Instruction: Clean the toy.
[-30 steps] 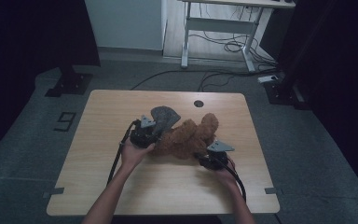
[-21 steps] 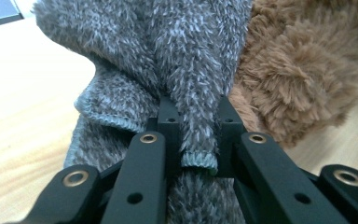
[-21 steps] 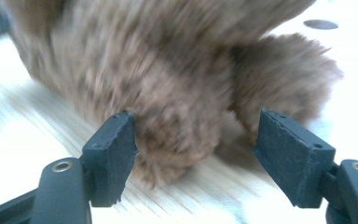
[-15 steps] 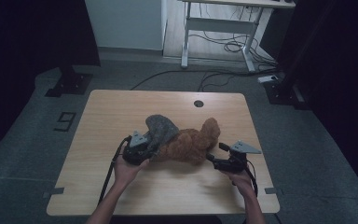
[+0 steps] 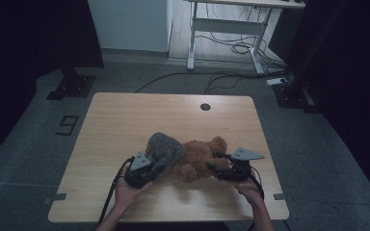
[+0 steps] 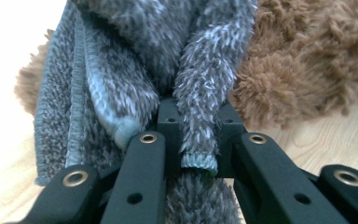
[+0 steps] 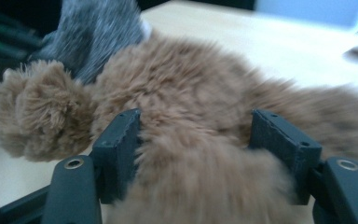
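A brown teddy bear [image 5: 203,156] lies on the wooden table [image 5: 125,115] near its front edge. A grey fuzzy cloth [image 5: 166,147] is draped over its left end. My left gripper [image 5: 158,166] is shut on a fold of the cloth [image 6: 200,84], its hemmed edge pinched between the jaws of that left gripper [image 6: 193,119]. At the bear's right end, my right gripper [image 5: 215,162] points left. Its jaws have just been closing, and the right gripper [image 7: 196,135] now presses on a furry limb of the bear [image 7: 177,93].
A round cable hole [image 5: 205,106] sits near the table's far edge. A white desk frame [image 5: 231,24] with loose cables stands on the floor beyond. A "9" marker [image 5: 66,124] lies on the floor at the left.
The left gripper has drawn the cloth and bear toward the table's near edge. The right gripper pulled off to the right, then came back onto the bear's limb.
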